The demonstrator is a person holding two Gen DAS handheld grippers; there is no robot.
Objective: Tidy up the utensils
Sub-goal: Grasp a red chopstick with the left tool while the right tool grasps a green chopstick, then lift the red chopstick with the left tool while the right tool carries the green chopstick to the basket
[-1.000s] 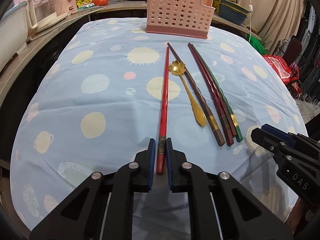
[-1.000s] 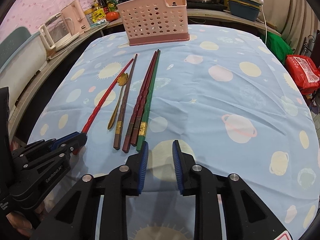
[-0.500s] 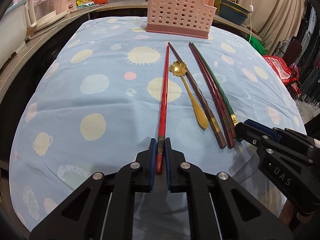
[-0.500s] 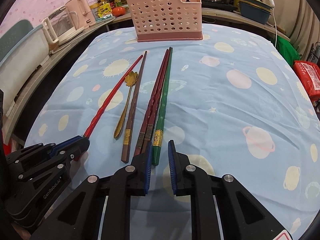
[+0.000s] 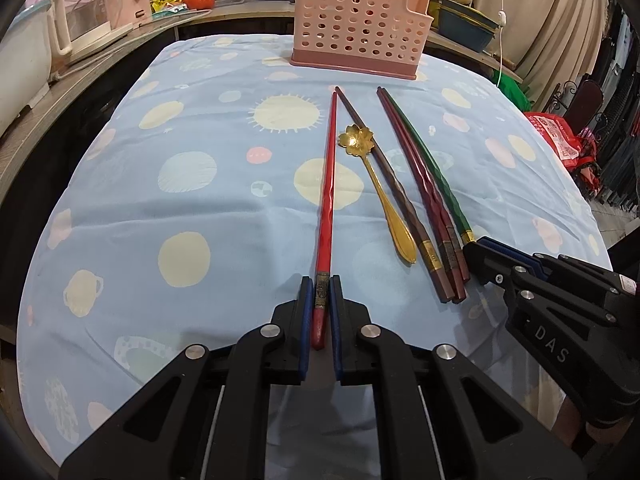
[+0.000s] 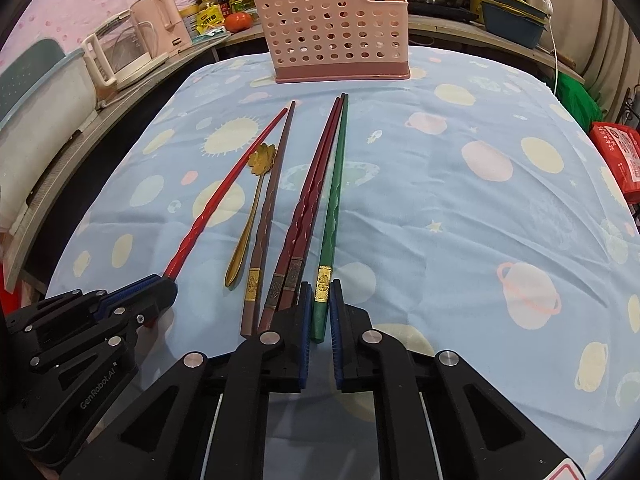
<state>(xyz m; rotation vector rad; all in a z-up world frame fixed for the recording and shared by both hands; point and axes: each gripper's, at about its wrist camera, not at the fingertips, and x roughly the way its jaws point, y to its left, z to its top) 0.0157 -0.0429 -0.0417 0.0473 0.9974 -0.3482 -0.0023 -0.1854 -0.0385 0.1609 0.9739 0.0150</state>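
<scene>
A red chopstick (image 5: 327, 184) lies on the blue patterned cloth, and my left gripper (image 5: 320, 284) is shut on its near end. Beside it lie a gold flower-headed spoon (image 5: 372, 184), a brown chopstick (image 5: 384, 176), two dark red chopsticks (image 5: 420, 188) and a green chopstick (image 6: 332, 216). My right gripper (image 6: 320, 289) is shut on the green chopstick's near end, just past its gold band. A pink perforated utensil holder (image 6: 336, 28) stands upright at the far side of the table. Each gripper shows at the edge of the other's view.
A counter behind the table carries a kettle (image 6: 124, 52), bottles, pots and a tomato. A red bag (image 5: 560, 140) sits off the right edge. The table's front edge (image 5: 200, 420) is just under the grippers.
My right gripper moved left onto the green chopstick's end and closed on it. The left gripper stayed still, gripping the red chopstick.
</scene>
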